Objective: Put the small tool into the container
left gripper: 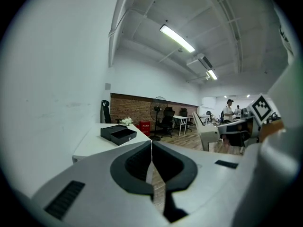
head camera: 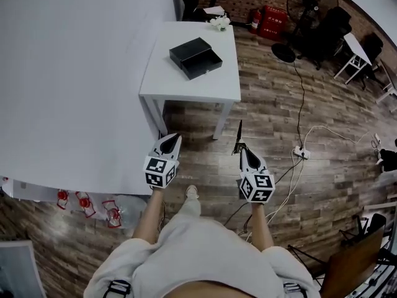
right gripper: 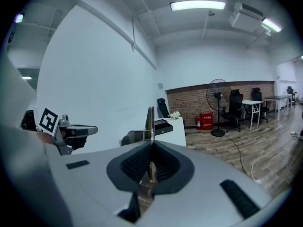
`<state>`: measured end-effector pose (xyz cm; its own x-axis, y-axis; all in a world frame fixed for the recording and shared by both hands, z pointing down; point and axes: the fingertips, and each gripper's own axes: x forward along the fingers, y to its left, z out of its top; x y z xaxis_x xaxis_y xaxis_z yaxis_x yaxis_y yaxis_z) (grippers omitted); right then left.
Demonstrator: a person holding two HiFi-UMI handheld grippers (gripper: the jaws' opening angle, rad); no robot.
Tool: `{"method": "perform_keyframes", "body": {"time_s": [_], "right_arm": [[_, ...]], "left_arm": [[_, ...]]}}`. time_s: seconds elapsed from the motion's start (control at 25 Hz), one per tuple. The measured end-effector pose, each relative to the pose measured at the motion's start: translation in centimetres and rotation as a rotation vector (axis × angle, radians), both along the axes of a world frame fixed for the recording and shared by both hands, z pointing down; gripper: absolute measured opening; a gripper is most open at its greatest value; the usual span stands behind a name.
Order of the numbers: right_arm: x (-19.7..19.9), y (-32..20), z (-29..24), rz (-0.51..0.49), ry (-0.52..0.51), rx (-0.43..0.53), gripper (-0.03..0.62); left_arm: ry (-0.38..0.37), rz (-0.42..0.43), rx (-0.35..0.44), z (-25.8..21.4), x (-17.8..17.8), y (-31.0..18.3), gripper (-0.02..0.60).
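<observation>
A black container (head camera: 196, 57) with its drawer pulled open lies on a white table (head camera: 186, 87) ahead of me. My right gripper (head camera: 240, 149) is shut on a thin dark tool (head camera: 239, 132) that sticks out past its tips. In the right gripper view the tool (right gripper: 149, 119) stands upright from the right gripper (right gripper: 150, 143), with the container (right gripper: 162, 125) far behind it. My left gripper (head camera: 174, 138) is shut with nothing in it. In the left gripper view the left gripper (left gripper: 151, 145) points toward the container (left gripper: 118, 134). Both grippers hang over the wooden floor, short of the table.
A white wall (head camera: 74, 73) runs along the left. A small white flower piece (head camera: 218, 22) sits at the table's far end. A standing fan (head camera: 313, 5), red boxes (head camera: 273, 20) and office chairs stand beyond. A power strip (head camera: 300, 151) with cables lies on the floor to the right.
</observation>
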<state>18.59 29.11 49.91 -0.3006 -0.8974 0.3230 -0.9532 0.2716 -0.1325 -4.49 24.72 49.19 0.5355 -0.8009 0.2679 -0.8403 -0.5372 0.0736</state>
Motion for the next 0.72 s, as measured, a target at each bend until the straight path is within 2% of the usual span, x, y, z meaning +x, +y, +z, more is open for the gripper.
{"method": "perform_keyframes", "body": {"time_s": [0.36,0.72], "right_arm": [[-2.6,-10.1,-0.4,0.012,0.015,-0.004,0.008],[-4.0,-17.7,-0.3,0.041,0.027,-0.001,0.008]], "left_arm": [[0.013,0.014,-0.013,0.2,-2.5,-10.4,0.011],[0.024,0.046,-0.007,0.3,-3.7,-18.6,0.011]]}}
